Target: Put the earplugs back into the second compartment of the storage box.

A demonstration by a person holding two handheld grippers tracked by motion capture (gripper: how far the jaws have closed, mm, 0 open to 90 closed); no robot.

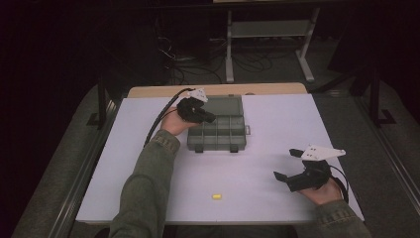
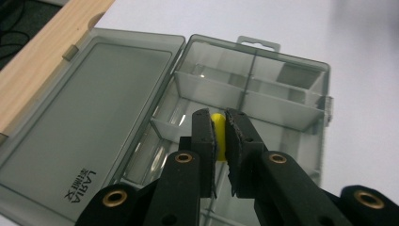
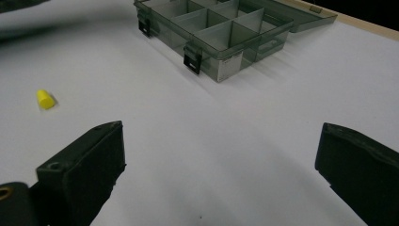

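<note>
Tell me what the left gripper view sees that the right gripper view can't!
The left gripper view alone has a small yellow piece pinched in the left gripper, above the box, and LASIA printed on the open lid. The right gripper view alone has another yellow piece lying on the white table, between the open right gripper's jaws. Both share the grey compartment box.

Glossy smoky translucent plastic organizer box (image 2: 141,117) sits on a matt white tabletop (image 1: 277,148) edged with pale wood.
</note>
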